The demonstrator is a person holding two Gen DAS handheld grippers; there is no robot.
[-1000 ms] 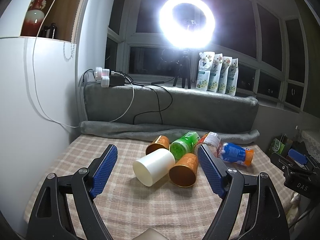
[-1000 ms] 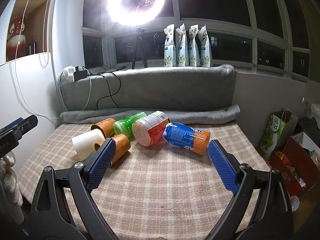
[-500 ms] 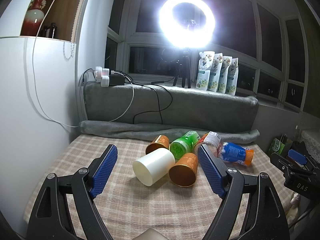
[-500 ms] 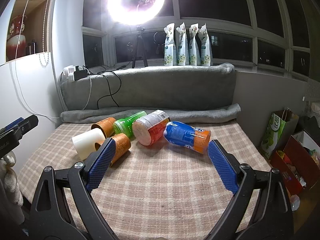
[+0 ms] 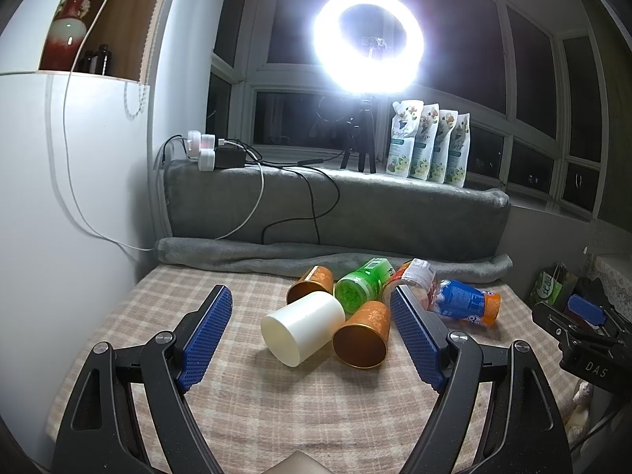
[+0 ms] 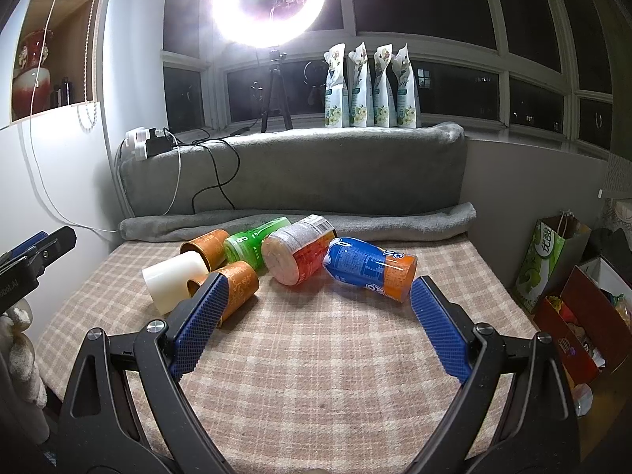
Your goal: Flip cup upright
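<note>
A beige checked cloth [image 6: 316,355] covers the surface below a bright ring light [image 5: 369,41]; the white plastic cup [image 5: 302,328] lies sideways among toppled orange tins [image 5: 361,335], both grippers [image 5: 312,333] [image 6: 316,318] spread apart

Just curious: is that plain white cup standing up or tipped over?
Tipped over: the plain white cup lies on its side on the checked cloth.

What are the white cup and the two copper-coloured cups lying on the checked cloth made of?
The white cup looks like matte plastic: an even, slightly translucent surface with no glare. The near copper cup and the far copper cup look metallic or foil-wrapped, with a glossy inside and a printed pattern outside; card underneath is possible.
</note>
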